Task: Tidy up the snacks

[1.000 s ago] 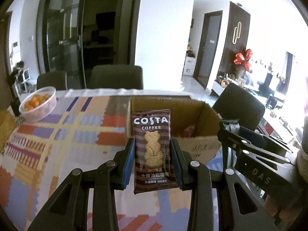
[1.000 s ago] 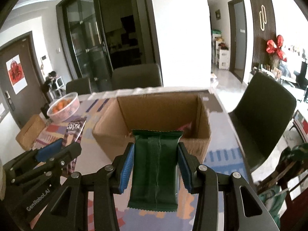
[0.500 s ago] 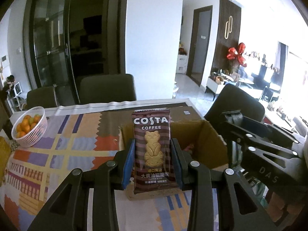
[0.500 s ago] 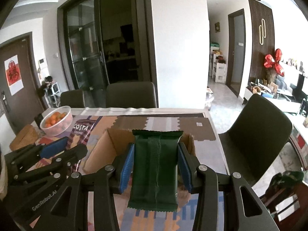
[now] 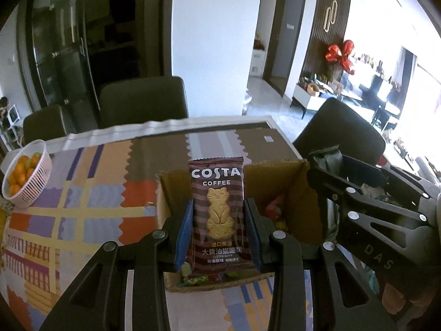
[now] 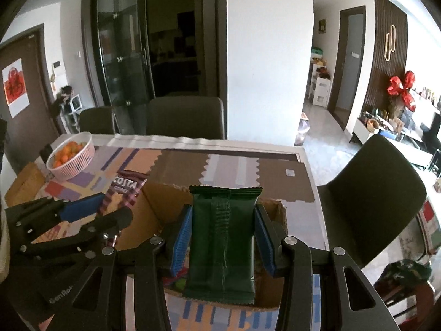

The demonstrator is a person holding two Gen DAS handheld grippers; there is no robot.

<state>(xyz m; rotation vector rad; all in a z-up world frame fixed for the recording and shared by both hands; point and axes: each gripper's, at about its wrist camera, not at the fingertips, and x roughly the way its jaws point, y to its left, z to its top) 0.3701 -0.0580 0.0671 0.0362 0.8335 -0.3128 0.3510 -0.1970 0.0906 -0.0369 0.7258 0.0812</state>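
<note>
- Farthest to your left, the basket of oranges (image 5: 26, 175) sits well clear of the work on the patterned tabletop (image 5: 82, 193); it plays no part in the coming move.
- Your left tongs (image 5: 217, 231) are clamped on the Costa biscuit packet (image 5: 217, 215), one blue pad on each long edge. The packet stands upright, its long axis running up and away from you along the fingers.
- The cardboard box (image 5: 176, 193) lies straight ahead of and below that packet. From the left wrist view the packet's lower end overlaps the near wall of the box, so I judge it to be over the opening or just short of it; loose sweets show on the box floor.
- Your right tongs (image 6: 223, 244) are closed on the dark green packet (image 6: 223, 244), also held by its long edges and upright, its seam facing the camera.
- In the right wrist view the box (image 6: 162, 201) opens directly beneath the green packet, with the near wall under its lower end.
- The two tongs hang side by side above the box, neither clearly nearer. The move turns on this: both packets are end-on to the opening, so a release should drop each one lengthwise inside.
- Watch the near wall; a packet let go too close to you could catch on that rim.
</note>
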